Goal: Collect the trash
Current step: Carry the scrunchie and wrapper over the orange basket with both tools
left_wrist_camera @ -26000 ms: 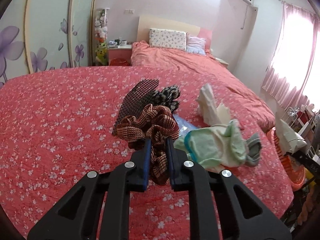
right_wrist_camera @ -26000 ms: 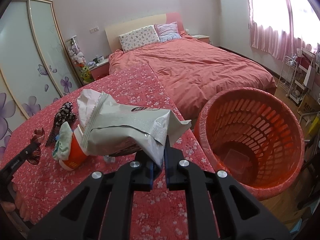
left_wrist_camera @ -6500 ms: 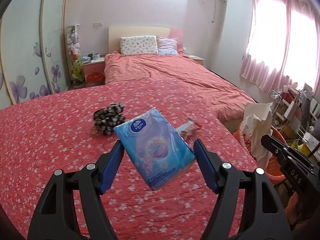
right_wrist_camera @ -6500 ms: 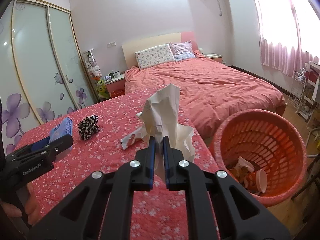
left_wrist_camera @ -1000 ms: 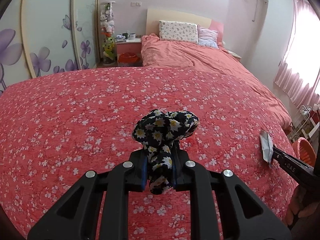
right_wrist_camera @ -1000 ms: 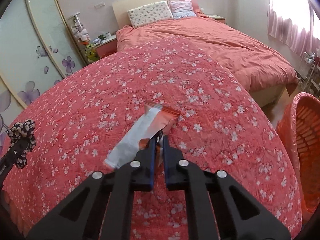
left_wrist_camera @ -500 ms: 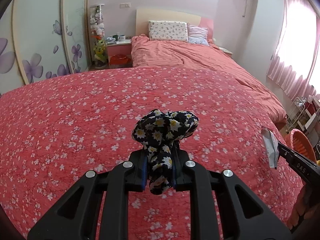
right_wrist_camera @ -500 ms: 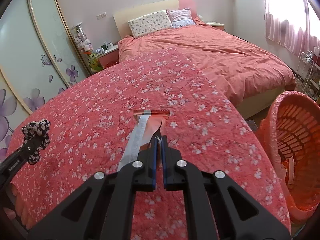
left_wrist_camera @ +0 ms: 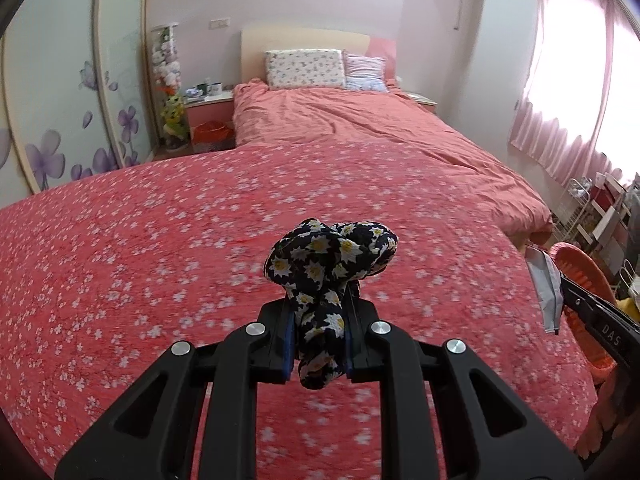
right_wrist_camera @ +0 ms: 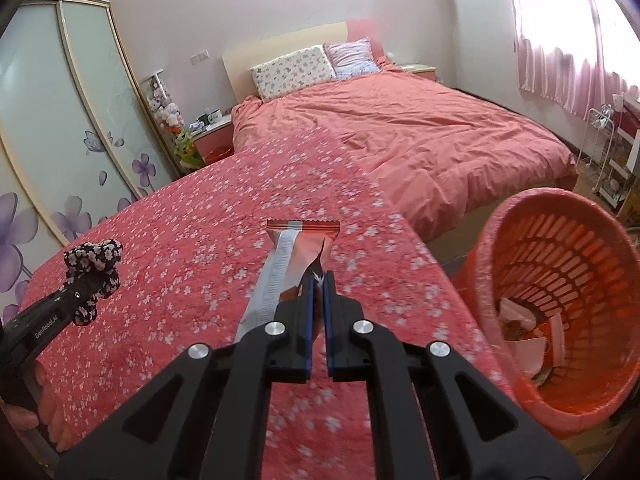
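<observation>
Bedroom, floral red table [right_wrist_camera: 192, 248]. My right claw [right_wrist_camera: 317, 280] pinches snack wrapper [right_wrist_camera: 298, 250], left claw [left_wrist_camera: 318, 312] clamps daisy-print scrunchie [left_wrist_camera: 330, 258]. Carry step; next I'd swing wrapper over orange basket [right_wrist_camera: 520, 240] & release.

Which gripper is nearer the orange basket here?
Right. The right gripper, shut on a snack wrapper, hangs over the bedspread's edge beside the orange basket. The left gripper, shut on a floral scrunchie, is farther back over the bedspread.

Left hand-held gripper [left_wrist_camera: 318, 334] clamped shut, right hand-held gripper [right_wrist_camera: 318, 304] pinched shut
</observation>
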A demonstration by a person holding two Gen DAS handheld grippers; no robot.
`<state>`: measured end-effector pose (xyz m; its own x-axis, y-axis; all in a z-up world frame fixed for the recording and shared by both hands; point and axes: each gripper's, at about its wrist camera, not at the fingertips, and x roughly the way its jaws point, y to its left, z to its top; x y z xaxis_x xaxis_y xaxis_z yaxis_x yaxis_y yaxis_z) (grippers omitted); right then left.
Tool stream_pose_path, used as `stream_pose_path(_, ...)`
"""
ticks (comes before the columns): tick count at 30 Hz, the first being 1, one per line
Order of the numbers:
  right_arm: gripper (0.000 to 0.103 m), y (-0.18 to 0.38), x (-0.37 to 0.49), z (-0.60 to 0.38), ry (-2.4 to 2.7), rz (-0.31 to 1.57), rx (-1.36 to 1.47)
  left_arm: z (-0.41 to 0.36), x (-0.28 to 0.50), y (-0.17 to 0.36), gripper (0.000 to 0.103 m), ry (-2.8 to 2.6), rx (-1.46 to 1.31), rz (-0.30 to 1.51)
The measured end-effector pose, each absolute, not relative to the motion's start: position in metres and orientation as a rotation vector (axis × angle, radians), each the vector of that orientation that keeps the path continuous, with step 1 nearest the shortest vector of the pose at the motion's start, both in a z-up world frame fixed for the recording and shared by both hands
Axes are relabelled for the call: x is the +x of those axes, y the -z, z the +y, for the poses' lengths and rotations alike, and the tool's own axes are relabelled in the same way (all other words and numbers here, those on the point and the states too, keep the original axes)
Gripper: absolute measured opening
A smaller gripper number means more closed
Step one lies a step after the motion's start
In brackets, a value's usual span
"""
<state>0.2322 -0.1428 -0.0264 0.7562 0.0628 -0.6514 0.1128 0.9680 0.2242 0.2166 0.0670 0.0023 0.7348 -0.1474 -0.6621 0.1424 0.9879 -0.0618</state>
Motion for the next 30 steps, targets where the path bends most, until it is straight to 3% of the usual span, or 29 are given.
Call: stream_pose_path(30,0.006,0.02,0.129,-0.29,0.288,0.611,0.339,-0.105,0.174,-0.01,0.017,0.534,0.088,0.713)
